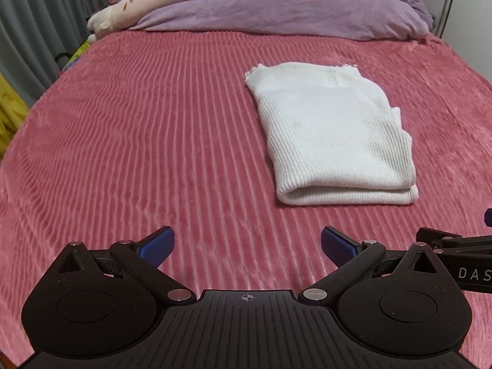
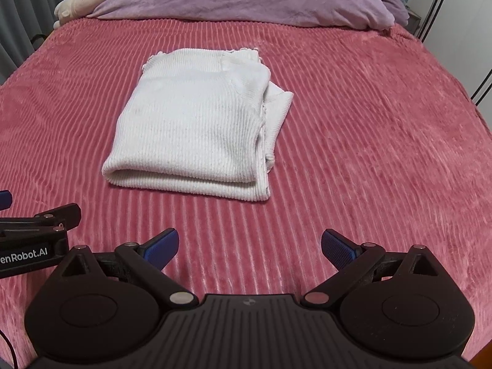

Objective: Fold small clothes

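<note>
The bed [image 2: 369, 123] wears a ribbed pink blanket, a purple duvet [image 2: 246, 0] bunched at its head. The white knit top [image 2: 190, 129] lies folded mid-bed, well ahead of both tools. The left gripper [image 1: 247, 243] and right gripper [image 2: 249, 244] hover side by side, jaws spread wide, holding nothing. One loose layer pokes out the right side; nudging it could undo the fold.
</note>
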Demonstrator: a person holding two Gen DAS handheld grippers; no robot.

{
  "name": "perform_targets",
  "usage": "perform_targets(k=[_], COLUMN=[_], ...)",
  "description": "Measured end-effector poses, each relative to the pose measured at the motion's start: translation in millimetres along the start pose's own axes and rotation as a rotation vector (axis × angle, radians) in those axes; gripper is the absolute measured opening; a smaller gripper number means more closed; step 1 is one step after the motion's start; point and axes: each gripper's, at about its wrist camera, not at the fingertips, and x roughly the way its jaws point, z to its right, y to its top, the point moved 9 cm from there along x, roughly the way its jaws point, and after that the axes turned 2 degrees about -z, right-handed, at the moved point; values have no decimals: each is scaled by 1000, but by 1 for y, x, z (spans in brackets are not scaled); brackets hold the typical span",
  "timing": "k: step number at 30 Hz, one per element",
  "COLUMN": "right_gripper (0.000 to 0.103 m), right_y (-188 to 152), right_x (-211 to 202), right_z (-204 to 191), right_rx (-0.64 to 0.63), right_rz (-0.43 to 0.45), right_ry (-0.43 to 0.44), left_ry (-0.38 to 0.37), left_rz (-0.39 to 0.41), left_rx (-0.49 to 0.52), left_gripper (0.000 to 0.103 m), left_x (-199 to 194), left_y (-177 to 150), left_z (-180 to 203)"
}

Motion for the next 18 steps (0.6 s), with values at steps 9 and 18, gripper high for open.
perform_targets(k=[9, 18], right_gripper=[99, 99], right_y=[0, 0], right_x=[-2, -3], right_z=[-1, 1], right_rx=[5, 16], right_rz=[8, 18], right_ry=[5, 16], left_ry=[-5, -13], left_rz=[7, 15], left_rx=[0, 5], left_gripper=[103, 103], left_x=[-3, -6], left_y=[0, 2], left_z=[3, 7])
